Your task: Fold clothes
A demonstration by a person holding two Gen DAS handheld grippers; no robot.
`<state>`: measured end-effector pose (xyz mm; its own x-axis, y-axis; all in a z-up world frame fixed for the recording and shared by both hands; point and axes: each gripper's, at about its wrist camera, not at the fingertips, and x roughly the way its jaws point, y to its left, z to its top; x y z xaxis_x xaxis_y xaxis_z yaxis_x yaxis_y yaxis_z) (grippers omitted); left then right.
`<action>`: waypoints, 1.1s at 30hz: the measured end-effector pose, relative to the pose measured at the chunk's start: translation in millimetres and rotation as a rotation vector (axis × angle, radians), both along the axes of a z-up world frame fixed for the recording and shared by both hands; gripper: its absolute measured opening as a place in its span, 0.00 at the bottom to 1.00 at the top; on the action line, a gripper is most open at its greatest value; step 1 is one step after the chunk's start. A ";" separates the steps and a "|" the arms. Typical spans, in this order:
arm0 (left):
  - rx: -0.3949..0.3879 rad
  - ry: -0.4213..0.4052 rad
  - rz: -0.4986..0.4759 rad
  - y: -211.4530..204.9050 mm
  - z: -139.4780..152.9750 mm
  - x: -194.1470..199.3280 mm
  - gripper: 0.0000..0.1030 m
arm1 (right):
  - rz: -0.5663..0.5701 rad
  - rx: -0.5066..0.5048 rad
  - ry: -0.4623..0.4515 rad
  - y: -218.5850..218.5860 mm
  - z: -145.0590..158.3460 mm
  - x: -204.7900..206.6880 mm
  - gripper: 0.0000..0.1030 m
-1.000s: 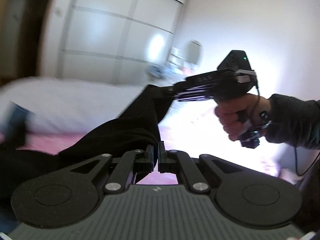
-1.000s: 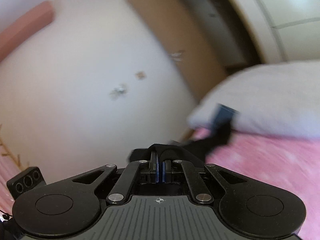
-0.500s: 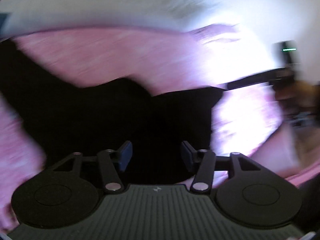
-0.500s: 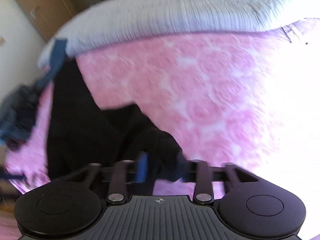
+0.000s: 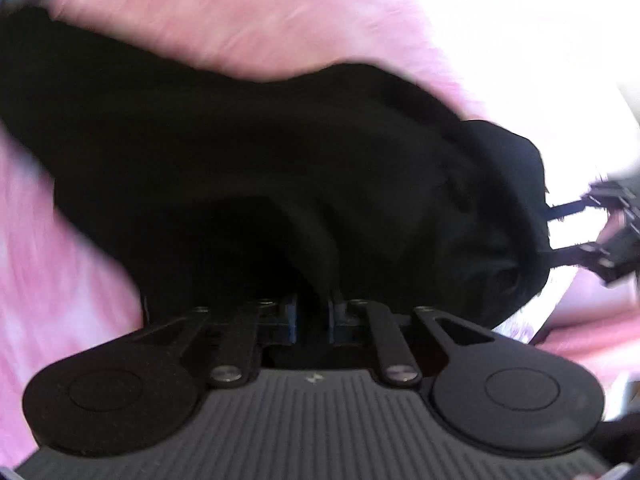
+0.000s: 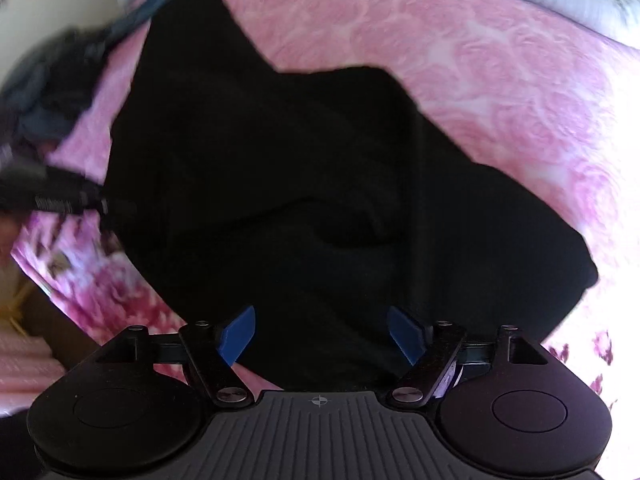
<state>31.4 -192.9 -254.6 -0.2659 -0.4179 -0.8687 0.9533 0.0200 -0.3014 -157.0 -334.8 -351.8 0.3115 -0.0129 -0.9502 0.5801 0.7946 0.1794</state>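
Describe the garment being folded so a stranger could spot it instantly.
Start at the bed's pink rose-patterned bedspread. Spread across its middle is the black garment, plain and rumpled. Unlike the bluish-grey clothes pile heaped at the bed's edge, it is solid black and lies alone.

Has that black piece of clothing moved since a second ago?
Yes. The black garment hung in the air between both grippers, in front of the wall and wardrobe; now it lies down on the pink bedspread, with the right gripper opening above it.

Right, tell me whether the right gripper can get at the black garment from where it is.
Probably yes: the right gripper hangs over the black garment, jaws opening, nothing gripped and nothing between it and the cloth.
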 end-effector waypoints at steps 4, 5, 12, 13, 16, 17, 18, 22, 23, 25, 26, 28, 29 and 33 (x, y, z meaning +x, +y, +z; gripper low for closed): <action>-0.152 -0.027 -0.099 5.2 57.4 -1.1 0.03 | -0.031 0.011 -0.099 -9.8 15.9 26.9 0.75; -0.187 -0.019 -0.107 12.5 71.1 1.1 0.03 | -0.033 0.009 -0.133 -14.0 22.3 36.8 0.75; -0.270 -0.042 -0.229 80.3 127.3 -7.5 0.03 | 0.114 0.078 -0.340 -32.9 68.3 137.1 0.88; -0.269 -0.034 -0.236 89.0 131.0 -9.2 0.03 | 0.153 0.099 -0.340 -30.8 66.8 154.5 0.90; -0.245 -0.051 -0.266 110.4 132.1 -18.9 0.03 | 0.252 0.199 -0.325 -21.2 55.3 208.3 0.91; -0.234 -0.058 -0.265 114.2 128.1 -21.3 0.03 | 0.266 0.231 -0.309 -16.2 48.6 224.5 0.92; -0.225 -0.064 -0.265 117.4 124.6 -23.6 0.03 | 0.284 0.262 -0.290 -9.4 40.8 241.4 0.92; -0.240 -0.055 -0.248 115.1 122.6 -25.8 0.03 | 0.355 0.335 -0.176 24.8 0.0 299.7 0.95; -0.249 -0.053 -0.243 112.8 123.1 -24.2 0.03 | 0.376 0.334 -0.131 32.7 -12.4 313.1 0.95; -0.266 -0.055 -0.230 107.6 126.8 -21.5 0.03 | 0.447 0.282 -0.016 51.6 -35.0 330.4 0.95; -0.273 -0.057 -0.223 105.1 128.4 -19.7 0.03 | 0.481 0.242 0.030 59.0 -42.1 333.7 0.85; -0.286 -0.061 -0.216 99.2 131.7 -14.1 0.03 | 0.494 0.176 0.040 55.6 -39.9 327.8 0.24; -0.302 -0.047 -0.218 95.8 134.2 -11.3 0.03 | 0.458 0.171 0.007 44.4 -30.9 319.1 0.02; -0.381 0.012 -0.292 75.2 149.6 -22.0 0.03 | 0.298 0.041 -0.122 -10.5 33.3 258.5 0.02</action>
<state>9.4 -117.6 -105.0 -0.4288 -0.6122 -0.6644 0.8989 -0.3624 -0.2463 101.5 -345.3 -318.5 0.4073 0.1338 -0.9034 0.2956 0.9167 0.2690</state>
